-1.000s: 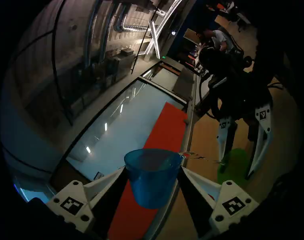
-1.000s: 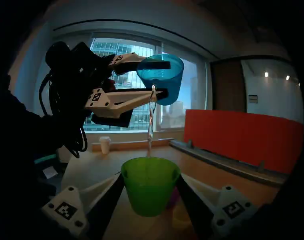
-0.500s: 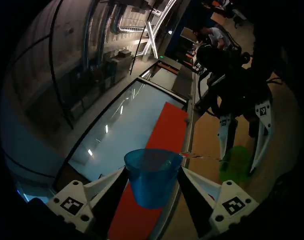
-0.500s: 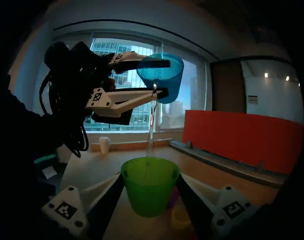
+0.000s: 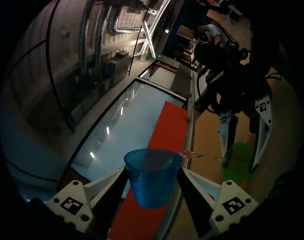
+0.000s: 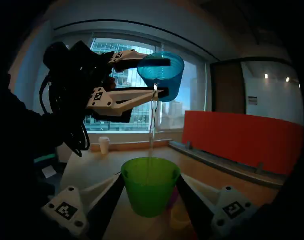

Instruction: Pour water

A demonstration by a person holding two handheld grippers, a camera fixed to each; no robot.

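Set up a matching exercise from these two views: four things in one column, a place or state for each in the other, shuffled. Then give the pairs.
1. blue cup
2. green cup
3. water stream
4. white cup

A. stands far off by the window
B. upright in the jaws of the right gripper
C. tilted in the jaws of the left gripper
D. falls from one cup into the other

Pairs: 1-C, 2-B, 3-D, 4-A

Translucent blue cup (image 5: 152,180), bright green cup (image 6: 150,188), red panel (image 6: 247,136)
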